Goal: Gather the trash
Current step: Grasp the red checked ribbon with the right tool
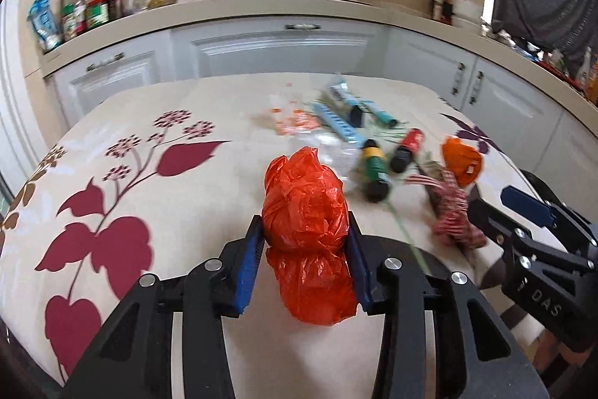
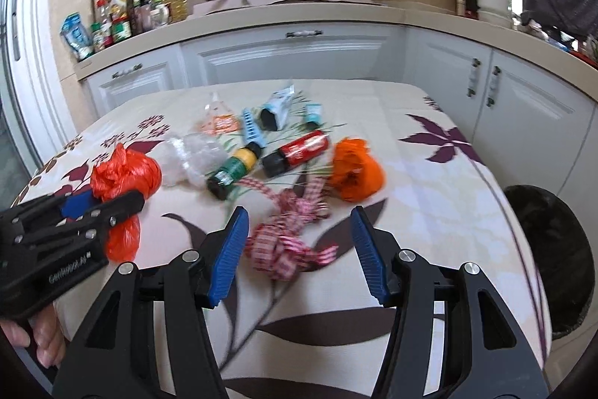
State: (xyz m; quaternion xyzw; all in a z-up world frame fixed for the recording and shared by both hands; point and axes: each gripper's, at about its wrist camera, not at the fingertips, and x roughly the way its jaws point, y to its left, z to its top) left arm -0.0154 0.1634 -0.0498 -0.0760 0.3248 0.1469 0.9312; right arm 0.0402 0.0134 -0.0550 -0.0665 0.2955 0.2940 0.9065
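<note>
My left gripper (image 1: 304, 227) is shut on a crumpled red plastic bag (image 1: 304, 212), with both blue pads pressed into its sides, just above the flowered tablecloth (image 1: 149, 212). In the right wrist view the same bag (image 2: 127, 171) sits in the left gripper (image 2: 104, 199) at the table's left. My right gripper (image 2: 299, 212) stands open over a red-and-white checked ribbon (image 2: 287, 242), which lies between and ahead of its fingers, untouched. An orange crumpled bag (image 2: 355, 171) lies just beyond the ribbon.
Further back lie a green bottle (image 2: 233, 171), a red-labelled bottle (image 2: 297, 152), clear plastic wrap (image 2: 190, 156), a blue comb (image 2: 252, 128) and a tube (image 2: 276, 111). A black bin (image 2: 549, 249) stands beside the table's right edge. White cabinets and a crowded counter are behind.
</note>
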